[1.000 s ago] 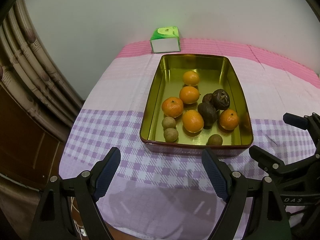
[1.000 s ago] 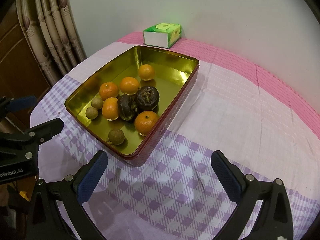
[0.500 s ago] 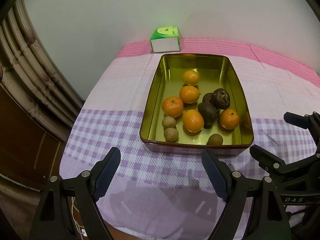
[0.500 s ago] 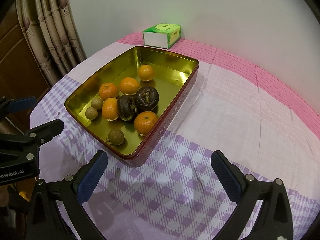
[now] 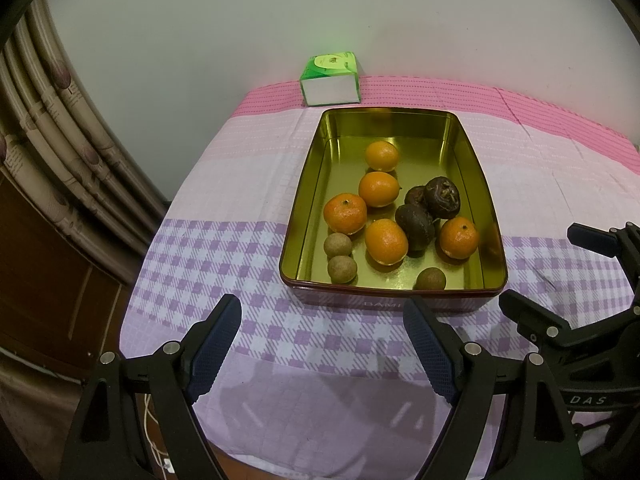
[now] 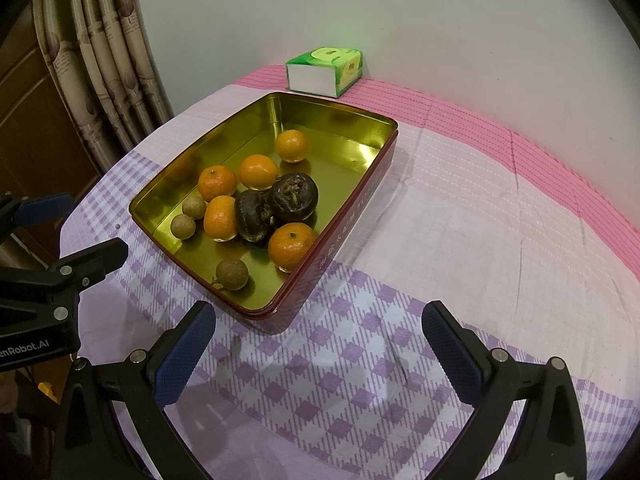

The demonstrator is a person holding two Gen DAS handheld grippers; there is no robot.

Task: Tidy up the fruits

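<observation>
Hovering grippers (image 5: 326,332) (image 6: 320,330), jaws apart

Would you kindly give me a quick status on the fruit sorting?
Both hand-held grippers, left and right, open, empty, short of the tin. All fruit inside: oranges, dark fruits, small brown ones. Nothing blocking.
</observation>
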